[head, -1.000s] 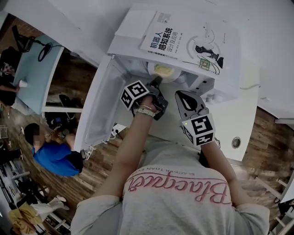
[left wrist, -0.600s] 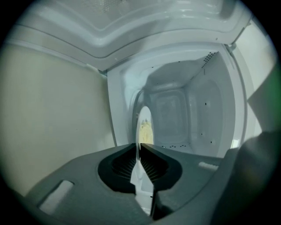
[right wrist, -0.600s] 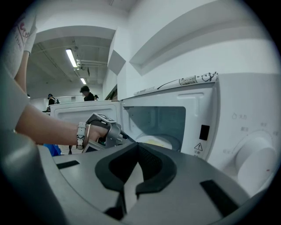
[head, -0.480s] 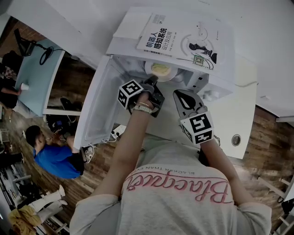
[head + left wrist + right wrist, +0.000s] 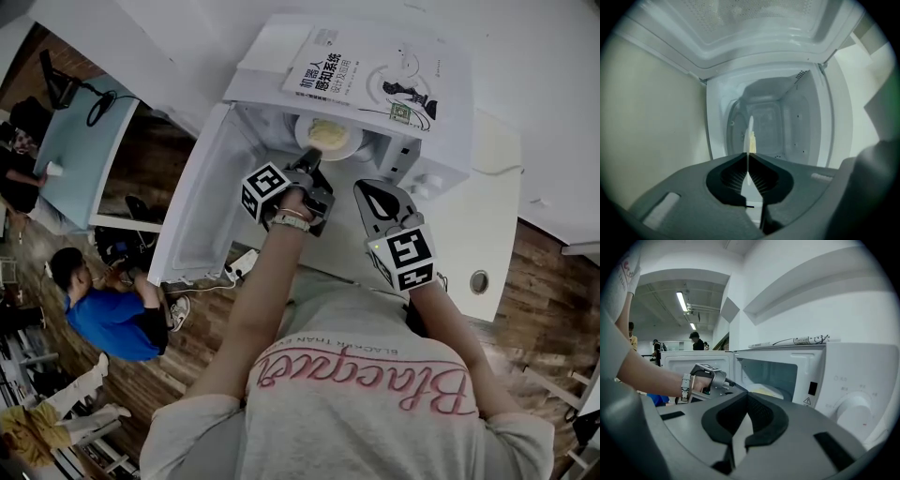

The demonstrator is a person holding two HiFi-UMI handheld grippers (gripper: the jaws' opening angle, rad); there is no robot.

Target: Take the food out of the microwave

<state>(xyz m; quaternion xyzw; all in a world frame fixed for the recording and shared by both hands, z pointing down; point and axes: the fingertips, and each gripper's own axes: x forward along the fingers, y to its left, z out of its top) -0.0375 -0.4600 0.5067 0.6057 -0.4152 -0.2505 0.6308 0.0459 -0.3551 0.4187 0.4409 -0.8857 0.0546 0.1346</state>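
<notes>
A white plate (image 5: 328, 138) with yellow food (image 5: 330, 133) sits in the mouth of the open white microwave (image 5: 441, 150). My left gripper (image 5: 312, 167) reaches in from the front; its jaws have just been closing and are shut on the plate's near rim. In the left gripper view the plate (image 5: 750, 133) shows edge-on, pinched between the pads of the left gripper (image 5: 748, 157). My right gripper (image 5: 368, 191) hangs in front of the microwave, shut with nothing in it. In the right gripper view the right gripper (image 5: 746, 397) points at the plate (image 5: 765, 391).
The microwave door (image 5: 202, 206) stands swung open to the left. A book (image 5: 375, 80) lies on top of the microwave. The control knobs (image 5: 855, 411) are on its right side. Other people are in the room at the left.
The left gripper has risen slightly at the microwave mouth, still at the plate's rim. The right gripper has barely shifted.
</notes>
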